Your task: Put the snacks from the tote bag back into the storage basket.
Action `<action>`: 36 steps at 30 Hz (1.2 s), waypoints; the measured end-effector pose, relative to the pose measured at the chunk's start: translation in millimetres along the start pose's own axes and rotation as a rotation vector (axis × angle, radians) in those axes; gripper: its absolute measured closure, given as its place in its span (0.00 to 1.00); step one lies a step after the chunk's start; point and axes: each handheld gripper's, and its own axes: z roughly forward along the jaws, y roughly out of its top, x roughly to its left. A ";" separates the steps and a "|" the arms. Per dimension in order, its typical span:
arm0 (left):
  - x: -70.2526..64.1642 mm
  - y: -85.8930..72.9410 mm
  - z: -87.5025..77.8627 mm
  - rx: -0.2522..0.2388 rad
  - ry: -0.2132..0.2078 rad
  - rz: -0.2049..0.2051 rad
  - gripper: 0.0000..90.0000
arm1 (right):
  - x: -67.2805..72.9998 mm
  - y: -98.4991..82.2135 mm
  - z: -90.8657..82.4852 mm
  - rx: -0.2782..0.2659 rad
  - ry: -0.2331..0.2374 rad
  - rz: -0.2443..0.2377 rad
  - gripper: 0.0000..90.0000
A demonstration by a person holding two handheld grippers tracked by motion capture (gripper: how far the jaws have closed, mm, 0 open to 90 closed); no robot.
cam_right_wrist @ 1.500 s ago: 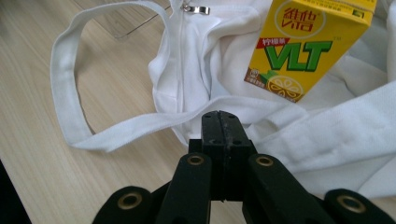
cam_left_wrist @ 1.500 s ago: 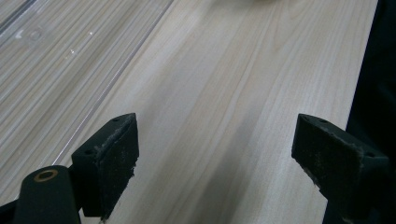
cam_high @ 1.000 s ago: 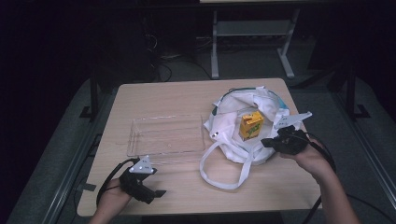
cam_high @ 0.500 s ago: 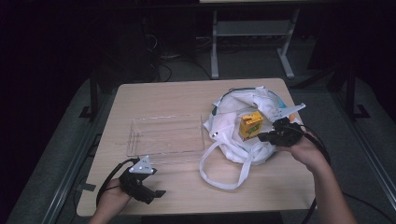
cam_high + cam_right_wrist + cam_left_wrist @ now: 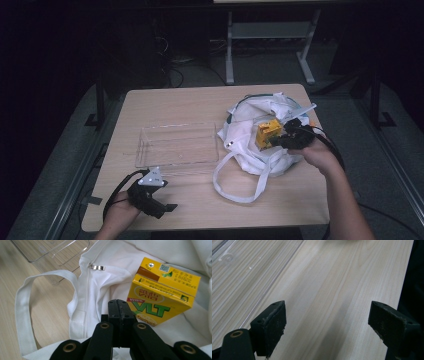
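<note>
A yellow drink carton (image 5: 267, 133) (image 5: 162, 291) lies on a white cloth bag (image 5: 252, 127) (image 5: 100, 287) at the table's right side. My right gripper (image 5: 282, 140) (image 5: 121, 308) hovers just beside the carton, its jaws pressed together with nothing between them. A clear plastic tray (image 5: 177, 145) (image 5: 50, 250) sits left of the bag, and its edge (image 5: 242, 277) runs past my left gripper. My left gripper (image 5: 167, 206) (image 5: 327, 327) rests near the table's front left edge, jaws wide apart over bare wood.
The bag's long white strap (image 5: 240, 185) (image 5: 27, 310) loops toward the front of the wooden table (image 5: 165, 102). A metal zipper pull (image 5: 96, 267) lies on the bag's rim. A desk frame (image 5: 265, 40) stands on the floor beyond the table.
My right gripper has moved left toward the carton, from the bag's right edge to just beside it. The left gripper has stayed put.
</note>
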 end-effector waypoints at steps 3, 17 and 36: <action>0.3 0.2 -0.2 0.005 -0.001 0.006 0.16 | 0.3 -1.5 2.5 0.009 0.005 0.009 1.00; -1.3 0.7 1.0 0.003 -0.004 0.004 0.16 | 0.8 -3.1 22.0 0.060 0.001 -0.004 1.00; -1.5 1.0 1.0 0.004 -0.005 0.008 0.16 | -5.1 -1.4 40.3 0.072 -0.073 0.013 1.00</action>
